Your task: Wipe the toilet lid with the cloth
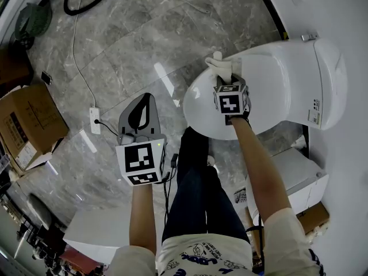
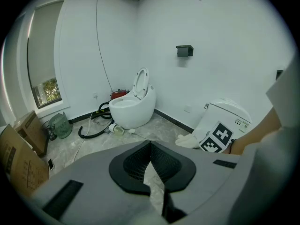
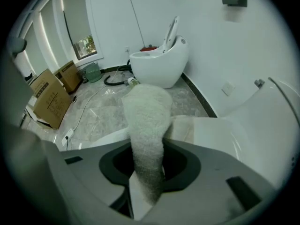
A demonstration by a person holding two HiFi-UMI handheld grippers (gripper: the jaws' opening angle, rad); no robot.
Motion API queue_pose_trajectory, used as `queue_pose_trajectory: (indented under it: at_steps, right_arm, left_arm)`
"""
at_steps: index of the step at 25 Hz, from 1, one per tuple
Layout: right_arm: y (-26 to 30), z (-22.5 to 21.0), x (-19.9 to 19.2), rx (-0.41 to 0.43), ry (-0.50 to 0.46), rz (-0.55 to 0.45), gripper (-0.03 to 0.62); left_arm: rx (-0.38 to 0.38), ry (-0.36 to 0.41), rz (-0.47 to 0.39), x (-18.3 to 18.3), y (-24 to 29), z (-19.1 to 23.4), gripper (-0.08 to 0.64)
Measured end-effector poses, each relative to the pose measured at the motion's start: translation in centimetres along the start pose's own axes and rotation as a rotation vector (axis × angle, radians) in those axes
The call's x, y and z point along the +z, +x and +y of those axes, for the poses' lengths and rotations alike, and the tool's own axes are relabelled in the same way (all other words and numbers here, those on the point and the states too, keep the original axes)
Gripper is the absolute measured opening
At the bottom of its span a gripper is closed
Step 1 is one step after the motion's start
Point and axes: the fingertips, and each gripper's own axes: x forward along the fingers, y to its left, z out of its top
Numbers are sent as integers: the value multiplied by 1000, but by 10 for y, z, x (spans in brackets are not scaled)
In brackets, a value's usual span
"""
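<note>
The cloth (image 3: 147, 121) is soft, light and floppy (it should fold under pressure), so a bunched end is the best hold. The right gripper (image 3: 149, 172) pinches it so, at the front edge of the lid (image 1: 276, 79). The left gripper (image 2: 151, 170) hangs aside, jaws pressed together, empty.

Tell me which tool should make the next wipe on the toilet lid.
Right. The right tool grips the cloth at the toilet lid's front edge. The left tool holds nothing and hangs over the floor, off the lid.
</note>
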Motion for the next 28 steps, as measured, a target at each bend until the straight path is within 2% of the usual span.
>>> queue_pose_trajectory:
  at_steps: [7,14,16,28]
  right_arm:
    - [-1,52,-9,67,-87,-2,114]
    - [-7,122,-37,223,-206,23,116]
    - [-11,137,-46,239,-254,26,115]
    - [-28,165,-85,350,-429,49,115]
  left_arm:
    - [18,-5,0,-6,-6,9,3]
    - [34,-14,8,-15,-13,16,3]
    - [37,-17,9,-17,-16,17,3]
    - [40,-23,6,-27,-25,13,3]
